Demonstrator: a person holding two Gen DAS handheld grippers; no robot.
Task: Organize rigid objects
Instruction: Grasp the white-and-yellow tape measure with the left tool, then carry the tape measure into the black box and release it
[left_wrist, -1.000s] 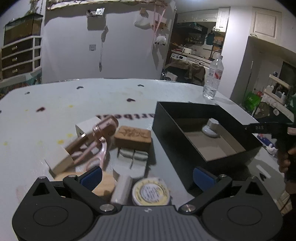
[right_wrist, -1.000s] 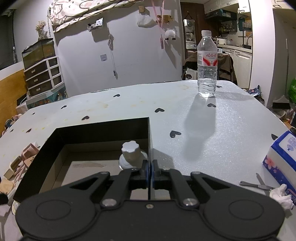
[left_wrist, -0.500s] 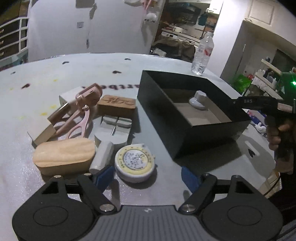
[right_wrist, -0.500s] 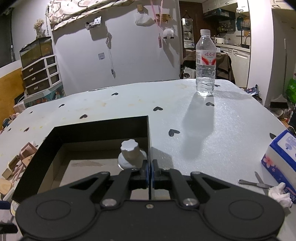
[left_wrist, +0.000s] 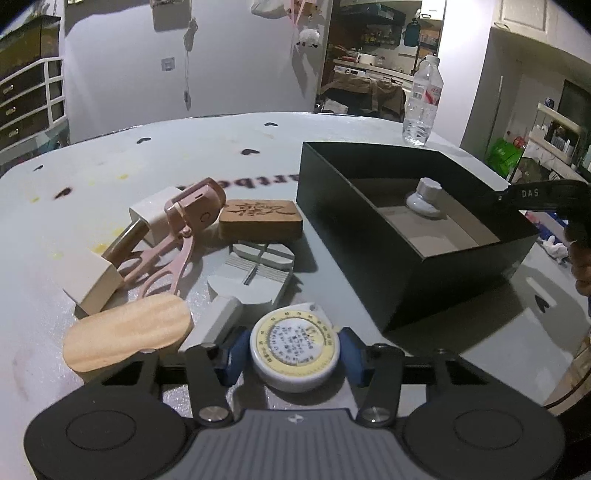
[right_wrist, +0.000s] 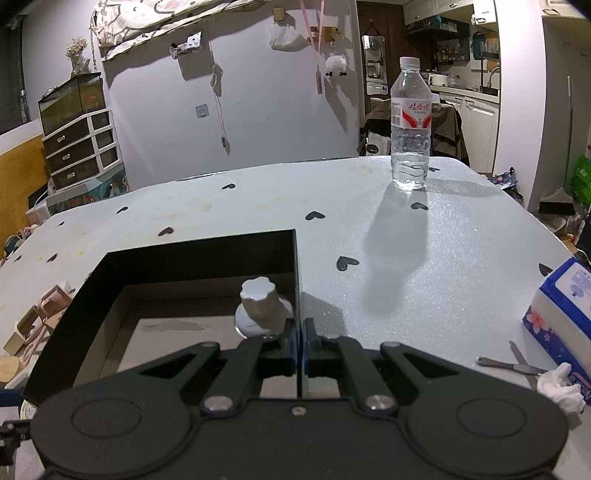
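1. The left gripper is sitting low over the pale grey counter, its blue-padded fingers closing on either side of a round white tape measure with a yellow ring on its face. Whether the pads are pressing on the case yet, I cannot tell; the case is lying flat on the counter.
2. The right gripper is pinching the near right wall of the open black rectangular cardboard box, fingers pressed together on the thin edge. In the left wrist view the same gripper is reaching in from the right onto the box rim.
3. A small white plastic knob-topped piece is standing upright inside the box, near the right wall.
4. A loose group is lying left of the box, outside it:
   - a carved brown wooden block;
   - a pink plastic eyelash curler, leaning across a white boxy block;
   - a second cream block with a brown rod running from it;
   - a light oval wooden piece, just beside the left finger;
   - a grey flat holder with a slotted top, and a white bar touching it.
5. A clear plastic water bottle with a red-and-white label is standing upright at the counter's far side, well apart from the box.
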